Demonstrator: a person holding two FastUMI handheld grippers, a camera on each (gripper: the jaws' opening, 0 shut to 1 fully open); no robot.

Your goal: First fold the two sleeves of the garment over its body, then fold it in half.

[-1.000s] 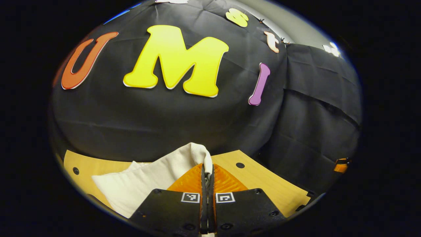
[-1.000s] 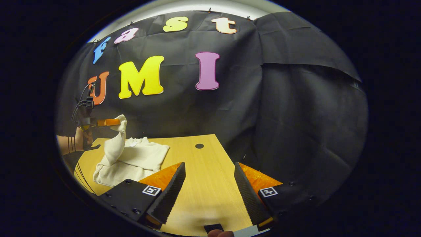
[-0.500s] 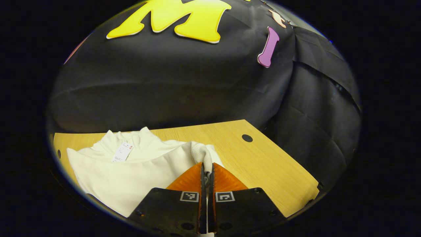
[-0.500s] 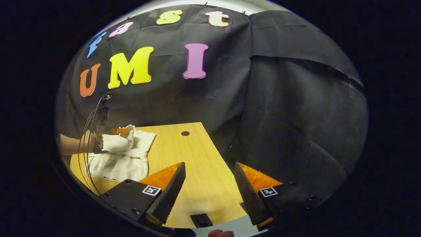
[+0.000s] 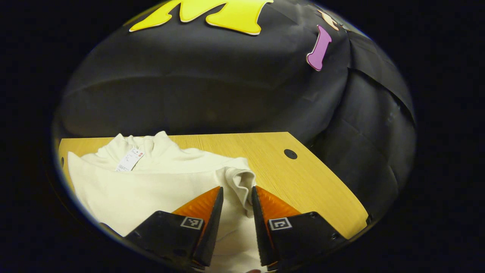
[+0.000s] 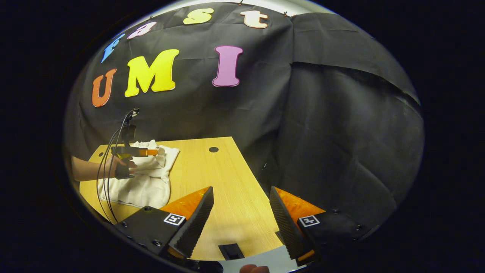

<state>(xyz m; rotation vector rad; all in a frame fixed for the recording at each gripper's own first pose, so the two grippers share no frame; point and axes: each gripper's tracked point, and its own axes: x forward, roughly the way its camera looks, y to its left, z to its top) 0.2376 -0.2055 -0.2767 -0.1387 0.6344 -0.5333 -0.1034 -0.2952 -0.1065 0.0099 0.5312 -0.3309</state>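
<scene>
Your left gripper [image 5: 237, 197] has its fingers parted, with one ribbed cuff [image 5: 238, 181] lying loose between them, seemingly untouched by either. One cream garment [image 5: 151, 178] lies on the wooden table [image 5: 303, 182], spreading left of those fingers. Your right gripper [image 6: 241, 204] is spread wide over bare tabletop, the garment well left of it.

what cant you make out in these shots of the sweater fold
- Cream knit garment, left gripper view: its near hem is cut off by the bottom edge and hidden behind the left gripper.
- Second sleeve, right gripper view: garment too small and bunched; the hand covers part.
- White neck tag: print too small.
</scene>
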